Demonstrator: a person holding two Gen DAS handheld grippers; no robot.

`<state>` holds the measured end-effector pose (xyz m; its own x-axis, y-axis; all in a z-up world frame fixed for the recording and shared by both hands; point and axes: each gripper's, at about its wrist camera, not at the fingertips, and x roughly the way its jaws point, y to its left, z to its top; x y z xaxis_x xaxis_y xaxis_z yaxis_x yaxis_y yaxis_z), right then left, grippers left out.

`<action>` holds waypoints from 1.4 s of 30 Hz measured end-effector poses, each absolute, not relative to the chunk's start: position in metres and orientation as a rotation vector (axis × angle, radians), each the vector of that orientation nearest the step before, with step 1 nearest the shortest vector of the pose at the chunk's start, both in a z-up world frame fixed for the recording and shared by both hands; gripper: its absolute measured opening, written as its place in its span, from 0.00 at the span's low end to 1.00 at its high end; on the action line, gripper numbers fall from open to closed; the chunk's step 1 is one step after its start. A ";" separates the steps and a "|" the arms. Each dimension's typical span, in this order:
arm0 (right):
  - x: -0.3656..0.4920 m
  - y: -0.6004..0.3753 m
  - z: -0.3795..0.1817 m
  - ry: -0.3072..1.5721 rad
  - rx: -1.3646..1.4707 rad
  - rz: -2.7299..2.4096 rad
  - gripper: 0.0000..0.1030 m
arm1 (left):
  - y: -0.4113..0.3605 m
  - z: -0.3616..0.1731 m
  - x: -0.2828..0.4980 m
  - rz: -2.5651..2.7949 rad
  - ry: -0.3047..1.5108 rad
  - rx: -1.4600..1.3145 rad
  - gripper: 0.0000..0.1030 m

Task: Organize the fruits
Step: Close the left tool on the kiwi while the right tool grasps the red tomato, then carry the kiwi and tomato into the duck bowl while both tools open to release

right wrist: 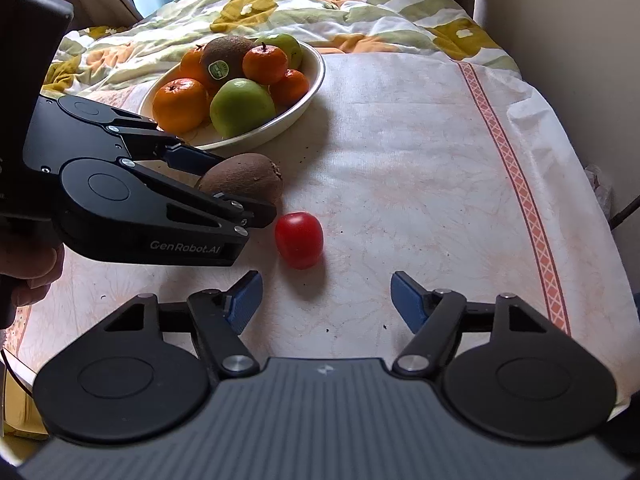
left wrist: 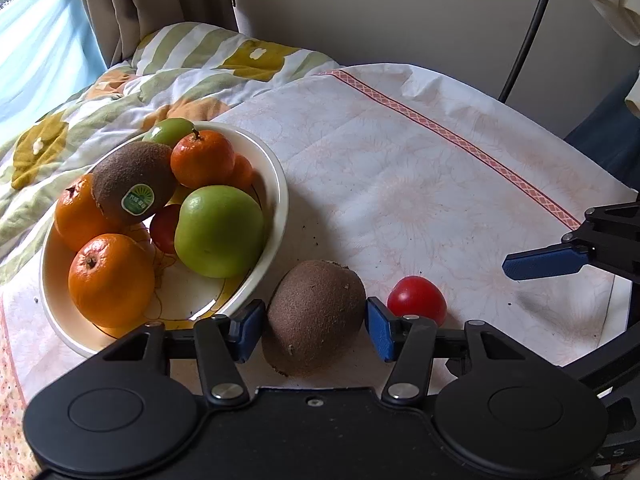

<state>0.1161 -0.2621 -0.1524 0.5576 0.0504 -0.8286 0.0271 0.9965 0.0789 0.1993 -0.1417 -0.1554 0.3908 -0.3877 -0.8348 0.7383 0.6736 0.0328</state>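
Fruit lies in two places on the white tablecloth point(right wrist: 400, 152): most of it is piled in a cream bowl point(left wrist: 276, 184), and two pieces are outside on the cloth. The loose kiwi point(left wrist: 316, 316) rests just beside the bowl's near rim, and the left gripper point(left wrist: 316, 326) has its blue pads on both sides of this kiwi; the jaws are about as wide as the fruit, but I cannot tell if the pads really press on it or only stand next to it. From the right wrist view, the kiwi point(right wrist: 244, 180) is partly covered by the black body of the left gripper. A small red tomato point(left wrist: 418, 300) sits on the cloth just beside the kiwi, on the side away from the bowl, not touching it. The right gripper point(right wrist: 326, 300) hovers close to this tomato point(right wrist: 299, 239) with its jaws wide apart and nothing between them. In the bowl a green apple point(left wrist: 220, 230) lies at the front, a kiwi with a green sticker point(left wrist: 134, 182) sits on top, several oranges point(left wrist: 110, 278) fill the rest, and a second green fruit is at the back. Behind the table a flowered quilt point(left wrist: 120, 92) is crumpled against the bowl's far side, with curtains point(left wrist: 132, 4) and a window beyond. A black cable point(left wrist: 528, 32) hangs down the wall.
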 end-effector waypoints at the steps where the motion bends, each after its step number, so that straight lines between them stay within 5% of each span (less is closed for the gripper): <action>1: 0.117 -0.261 -0.153 0.980 0.085 0.015 0.81 | -0.141 -0.155 0.199 -0.746 0.915 0.438 0.57; 26: 0.146 -0.243 -0.160 0.964 -0.016 0.103 0.62 | -0.098 -0.133 0.182 -0.656 0.892 0.360 0.56; 33: 0.152 -0.235 -0.160 0.960 -0.038 0.115 0.44 | -0.083 -0.125 0.178 -0.614 0.885 0.329 0.56; 42: 0.142 -0.228 -0.141 0.931 -0.032 0.125 0.44 | -0.068 -0.103 0.167 -0.574 0.848 0.290 0.56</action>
